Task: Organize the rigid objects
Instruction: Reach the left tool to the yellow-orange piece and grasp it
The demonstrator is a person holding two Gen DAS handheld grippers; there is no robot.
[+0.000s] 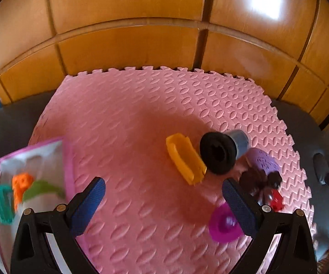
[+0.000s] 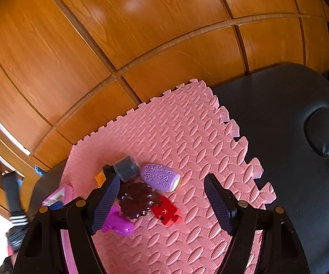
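Small toys lie on a pink foam mat [image 1: 141,118]. In the left wrist view I see a yellow trough piece [image 1: 185,158], a black-and-grey funnel-shaped cap [image 1: 221,150], a lilac oval [image 1: 263,162], a dark brown flower piece [image 1: 259,180], a red puzzle piece [image 1: 277,202] and a magenta piece [image 1: 225,225]. My left gripper [image 1: 164,190] is open and empty above the mat. My right gripper [image 2: 162,190] is open and empty over the brown flower [image 2: 137,202], red puzzle piece [image 2: 166,212], lilac oval [image 2: 160,178], grey cap [image 2: 125,167] and magenta piece [image 2: 118,222].
A pink-rimmed box [image 1: 67,159] at the left holds orange [image 1: 20,187], green [image 1: 41,189] and teal [image 1: 1,202] toys. The mat lies on a black padded table [image 2: 290,118]. Wooden cabinet doors [image 1: 130,45] stand behind it.
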